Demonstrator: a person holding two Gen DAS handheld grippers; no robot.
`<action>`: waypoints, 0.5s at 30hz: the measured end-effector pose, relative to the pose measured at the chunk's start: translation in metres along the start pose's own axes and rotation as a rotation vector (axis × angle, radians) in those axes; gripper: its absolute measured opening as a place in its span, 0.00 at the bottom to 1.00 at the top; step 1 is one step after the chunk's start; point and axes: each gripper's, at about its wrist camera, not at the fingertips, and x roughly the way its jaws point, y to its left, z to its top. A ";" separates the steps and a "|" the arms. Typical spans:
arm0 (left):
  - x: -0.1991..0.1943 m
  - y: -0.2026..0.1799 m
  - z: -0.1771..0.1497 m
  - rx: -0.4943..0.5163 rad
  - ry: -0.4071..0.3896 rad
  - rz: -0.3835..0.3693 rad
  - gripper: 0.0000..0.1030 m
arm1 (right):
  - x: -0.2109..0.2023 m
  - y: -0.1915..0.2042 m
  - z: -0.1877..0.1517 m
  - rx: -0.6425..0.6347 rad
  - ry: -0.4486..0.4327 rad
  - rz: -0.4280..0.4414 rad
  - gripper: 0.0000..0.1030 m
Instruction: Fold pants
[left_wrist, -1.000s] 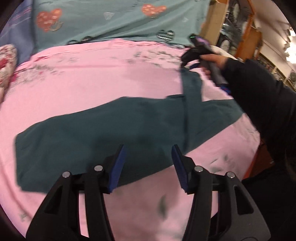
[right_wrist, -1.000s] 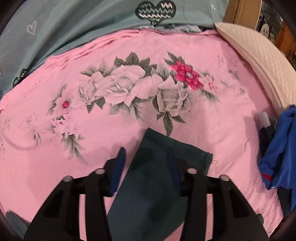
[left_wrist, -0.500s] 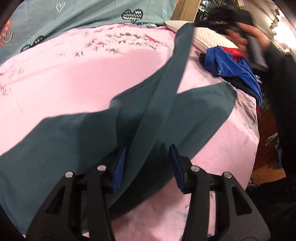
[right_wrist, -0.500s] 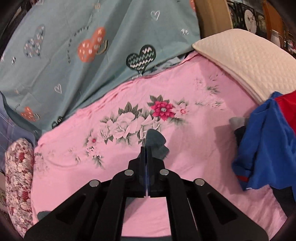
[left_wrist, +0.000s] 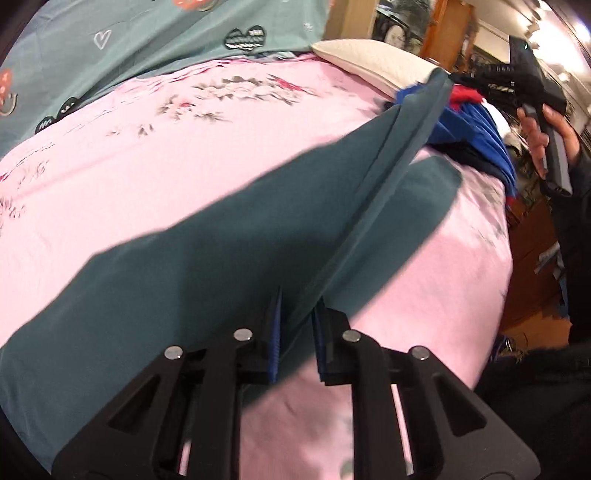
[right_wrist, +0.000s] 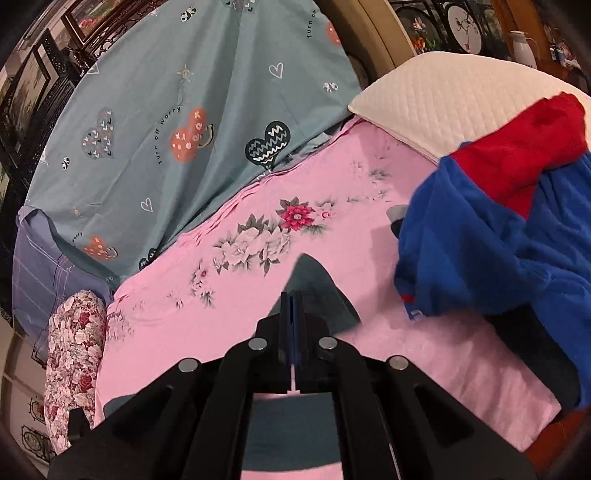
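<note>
Dark teal pants (left_wrist: 207, 251) lie across the pink bedsheet (left_wrist: 184, 147). One leg is raised taut toward the far right. The right gripper (right_wrist: 291, 314), pressed together, pinches its hem. The left gripper (left_wrist: 295, 332) has just been closing, fabric between its pads.

Warm ceiling lamps (left_wrist: 554, 22) glare at upper right, motion blur softens the cloth, fisheye edges darken.
</note>
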 end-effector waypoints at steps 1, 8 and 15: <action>0.003 -0.002 -0.007 0.008 0.021 -0.006 0.15 | 0.006 -0.015 -0.020 -0.001 0.052 -0.036 0.00; 0.008 0.001 -0.011 -0.011 0.054 -0.038 0.19 | 0.024 -0.077 -0.093 0.097 0.157 -0.161 0.00; -0.024 0.008 -0.002 -0.018 -0.039 -0.031 0.40 | 0.003 -0.068 -0.080 0.015 0.099 -0.209 0.04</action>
